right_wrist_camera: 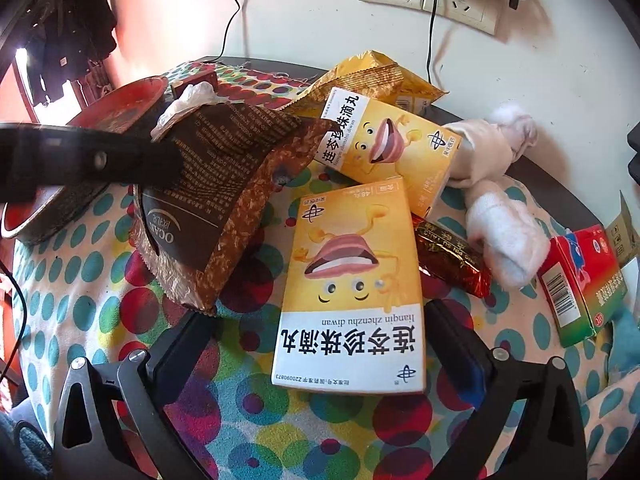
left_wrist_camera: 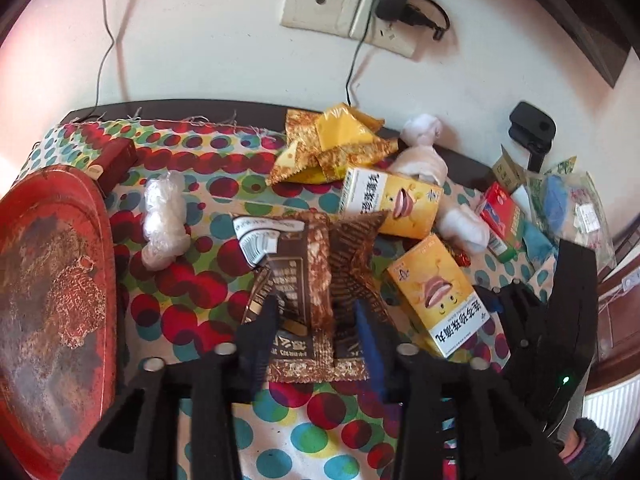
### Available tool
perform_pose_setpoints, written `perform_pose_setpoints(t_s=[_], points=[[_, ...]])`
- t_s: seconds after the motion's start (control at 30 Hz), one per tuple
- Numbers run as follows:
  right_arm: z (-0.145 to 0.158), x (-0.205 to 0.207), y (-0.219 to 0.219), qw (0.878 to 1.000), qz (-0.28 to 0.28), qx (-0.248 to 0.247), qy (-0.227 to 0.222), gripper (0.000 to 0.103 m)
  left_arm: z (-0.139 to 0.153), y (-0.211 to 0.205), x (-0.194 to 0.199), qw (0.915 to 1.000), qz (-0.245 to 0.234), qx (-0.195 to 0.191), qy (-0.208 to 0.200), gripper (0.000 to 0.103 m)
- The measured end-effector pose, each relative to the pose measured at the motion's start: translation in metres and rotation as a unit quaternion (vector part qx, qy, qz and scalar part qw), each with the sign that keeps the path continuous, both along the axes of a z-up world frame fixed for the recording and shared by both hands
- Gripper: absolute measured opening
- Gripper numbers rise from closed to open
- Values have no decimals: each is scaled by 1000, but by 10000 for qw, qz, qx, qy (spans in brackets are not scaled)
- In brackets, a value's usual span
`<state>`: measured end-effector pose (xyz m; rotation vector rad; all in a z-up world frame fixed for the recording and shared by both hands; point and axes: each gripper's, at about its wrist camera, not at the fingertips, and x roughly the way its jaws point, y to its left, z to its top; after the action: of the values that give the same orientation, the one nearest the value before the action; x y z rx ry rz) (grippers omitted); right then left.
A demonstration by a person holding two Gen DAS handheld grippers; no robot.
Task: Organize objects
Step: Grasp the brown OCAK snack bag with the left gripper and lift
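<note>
Seemingly, in the left wrist view, the left gripper (left_wrist_camera: 316, 320) was clenched on a brown snack packet (left_wrist_camera: 308, 272), its two fingers pressing the wrapper's lower half from either side, the packet standing up off the spotted tablecloth (left_wrist_camera: 192, 296); a red round tray (left_wrist_camera: 52, 296) lay at the left edge, with a small dark red box (left_wrist_camera: 116, 160) just behind it and a crumpled clear plastic wad (left_wrist_camera: 164, 224) between tray and packet; two yellow medicine boxes lay to the right, a near yellow box (left_wrist_camera: 436, 296) beside the packet and a far yellow box (left_wrist_camera: 392, 204) behind it; yellow snack wrappers (left_wrist_camera: 332, 144) were piled near the wall, white rolled socks (left_wrist_camera: 424, 152) lay next to them, and a red-and-green box (left_wrist_camera: 500, 220) sat further right; the right gripper's black frame (left_wrist_camera: 560, 312) showed at the right edge; in the right wrist view, the right gripper (right_wrist_camera: 316, 340) stood released, jaws wide apart, with the near yellow box (right_wrist_camera: 348, 280) lying flat between its fingers, the pads not pressing it; the brown snack packet (right_wrist_camera: 224, 184) was tilted up at the left, pinched by a black finger (right_wrist_camera: 120, 160) of the left gripper, in front of the red tray (right_wrist_camera: 132, 96); the far yellow box (right_wrist_camera: 384, 140) lay behind, touching the near one; a dark red candy wrapper (right_wrist_camera: 452, 264) lay beside the near box, against the white socks (right_wrist_camera: 496, 216); the red-and-green box (right_wrist_camera: 576, 284) lay at the right.
</note>
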<state>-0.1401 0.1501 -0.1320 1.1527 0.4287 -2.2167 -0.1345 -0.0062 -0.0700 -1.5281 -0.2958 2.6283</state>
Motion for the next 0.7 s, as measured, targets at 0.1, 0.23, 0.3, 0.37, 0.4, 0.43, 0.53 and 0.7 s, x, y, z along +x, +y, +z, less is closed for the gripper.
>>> perform_pose_setpoints(t_s=[0.1,0.23,0.3,0.37,0.4,0.43,0.53,0.7], points=[[1,3,1,10000,-1,-4,-2,103,-4,10,-6,9993,-89,-249,-277,60],[1,4,1,10000,5,-20,-12,103,-7,9,-21,9985,187,-203,-470,66],[1,4,2,10000,5,-34,-22,103,-13,7,-31,9976,321,-171,-586,68],[1,5,1,10000,3,-25,-15,103,-15,7,-37,9973,364,-246,-587,69],[1,5,1,10000,2,-36,-20,103,-17,10,-40,9973,319,-344,-559,70],[1,5,2,10000,1,-49,-25,103,-20,12,-43,9974,268,-412,-526,70],[2,6,3,9999,-4,-95,-41,103,-29,10,-47,9977,353,-389,-435,82],[3,10,2,10000,0,-56,-23,103,-49,11,-51,9981,356,-336,-365,101]])
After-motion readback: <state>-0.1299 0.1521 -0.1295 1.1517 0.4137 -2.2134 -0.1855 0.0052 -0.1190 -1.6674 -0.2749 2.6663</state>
